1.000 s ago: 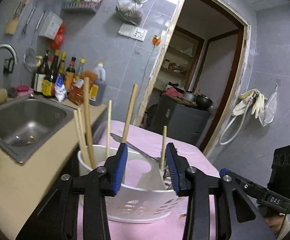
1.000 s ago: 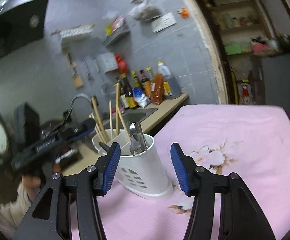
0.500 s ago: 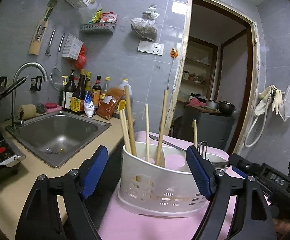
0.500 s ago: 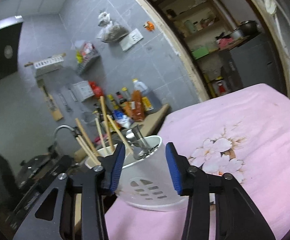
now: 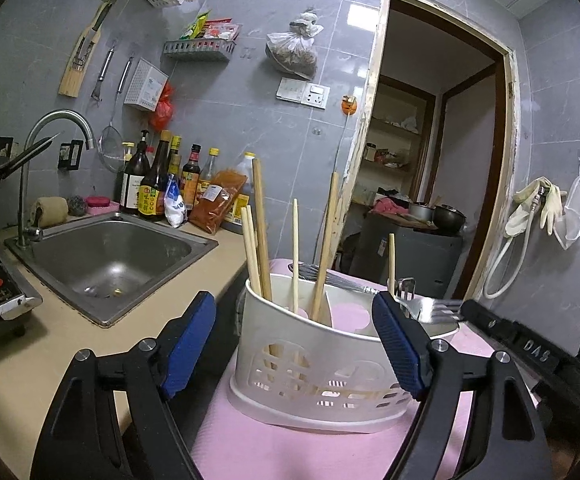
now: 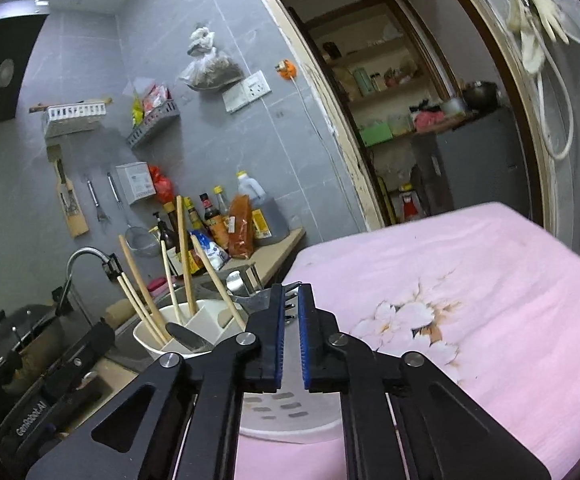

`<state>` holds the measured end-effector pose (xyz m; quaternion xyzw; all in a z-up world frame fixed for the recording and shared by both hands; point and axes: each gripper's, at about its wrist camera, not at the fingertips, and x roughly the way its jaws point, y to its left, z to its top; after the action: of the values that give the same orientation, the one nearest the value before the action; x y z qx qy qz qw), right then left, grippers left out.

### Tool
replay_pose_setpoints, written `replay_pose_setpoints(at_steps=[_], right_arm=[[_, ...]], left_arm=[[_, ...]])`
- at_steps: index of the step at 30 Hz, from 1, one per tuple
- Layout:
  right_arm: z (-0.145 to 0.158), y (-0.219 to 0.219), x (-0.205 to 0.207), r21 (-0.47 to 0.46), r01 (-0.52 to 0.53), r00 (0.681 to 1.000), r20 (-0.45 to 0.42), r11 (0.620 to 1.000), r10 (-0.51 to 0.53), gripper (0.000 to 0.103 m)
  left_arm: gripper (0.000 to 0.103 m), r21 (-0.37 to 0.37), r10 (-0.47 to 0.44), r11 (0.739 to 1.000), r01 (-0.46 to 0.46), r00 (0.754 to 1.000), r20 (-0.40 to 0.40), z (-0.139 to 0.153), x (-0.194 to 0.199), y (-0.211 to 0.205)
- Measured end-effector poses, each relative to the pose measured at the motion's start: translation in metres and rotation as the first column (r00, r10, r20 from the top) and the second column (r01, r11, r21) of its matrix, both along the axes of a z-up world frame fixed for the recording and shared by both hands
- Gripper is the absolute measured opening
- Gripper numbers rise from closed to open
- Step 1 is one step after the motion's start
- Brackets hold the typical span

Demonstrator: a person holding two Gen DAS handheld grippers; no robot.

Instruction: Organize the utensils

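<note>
A white utensil holder (image 5: 330,364) stands on a pink cloth (image 6: 470,300) printed with pale flowers, just beside the beige counter (image 5: 29,352) that carries the steel sink (image 5: 109,256). Several wooden chopsticks (image 5: 259,224) lean upright in its left compartments, and another chopstick (image 5: 391,260) stands alone further right. A knife (image 5: 330,276) lies slanted across the rim behind them, and a fork (image 5: 434,306) pokes out on the right side with its tines pointing toward the black body of the other tool.

The left tongs (image 5: 294,344) are spread wide, their blue pads (image 5: 187,344) on either side of the holder without touching it. The right tongs (image 6: 290,340) are drawn narrow, with only a slim gap between the blue pads, and sit over the holder's near end right at the fork (image 6: 285,292); whether they actually pinch the fork cannot be told from either view. From the right wrist view a dark flat utensil (image 6: 187,338) also rests in a front compartment.

Behind the sink a curved tap (image 5: 45,152) rises, and a row of sauce bottles (image 5: 157,184) lines the grey tiled wall. To the right, an open doorway (image 5: 430,160) leads to a room with shelves.
</note>
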<state>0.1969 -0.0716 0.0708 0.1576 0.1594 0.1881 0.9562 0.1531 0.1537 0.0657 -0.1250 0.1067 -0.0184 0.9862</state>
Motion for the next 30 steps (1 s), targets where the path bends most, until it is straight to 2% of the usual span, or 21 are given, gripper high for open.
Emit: replay_pose_setpoints(at_steps=[10,16,22,23,25,26,30], right_arm=[[0.036,-0.018,-0.021,-0.053,-0.007,0.989,0.144,0.999,0.014,0.002],[0.055,-0.029,-0.032,-0.100,-0.023,0.983,0.177,0.995,0.040,0.001],[0.041,-0.029,-0.020,-0.083,-0.129,0.986,0.100,0.988,0.137,0.004],[0.038,-0.027,-0.017,-0.085,-0.149,0.984,0.082,0.985,0.156,0.007],[0.036,-0.022,-0.016,-0.119,-0.192,0.979,0.053,0.974,0.199,0.020],[0.036,-0.018,-0.014,-0.143,-0.219,0.973,0.040,0.965,0.227,0.029],[0.041,0.006,0.002,-0.302,-0.354,0.935,-0.080,0.885,0.346,0.029]], left_arm=[[0.076,-0.008,-0.007,1.000,0.007,1.000,-0.012,0.002,0.004,-0.004],[0.076,-0.010,-0.016,1.000,0.016,1.000,-0.021,0.002,0.008,-0.011],[0.076,0.006,-0.009,1.000,0.010,1.000,-0.020,0.002,0.009,-0.014],[0.076,0.005,-0.006,1.000,0.006,1.000,-0.020,0.002,0.009,-0.013],[0.076,0.001,-0.002,1.000,0.002,1.000,-0.021,0.002,0.009,-0.011],[0.076,0.001,0.001,1.000,-0.001,1.000,-0.020,0.002,0.009,-0.010],[0.076,-0.014,0.015,1.000,-0.015,1.000,-0.021,0.001,0.009,-0.003]])
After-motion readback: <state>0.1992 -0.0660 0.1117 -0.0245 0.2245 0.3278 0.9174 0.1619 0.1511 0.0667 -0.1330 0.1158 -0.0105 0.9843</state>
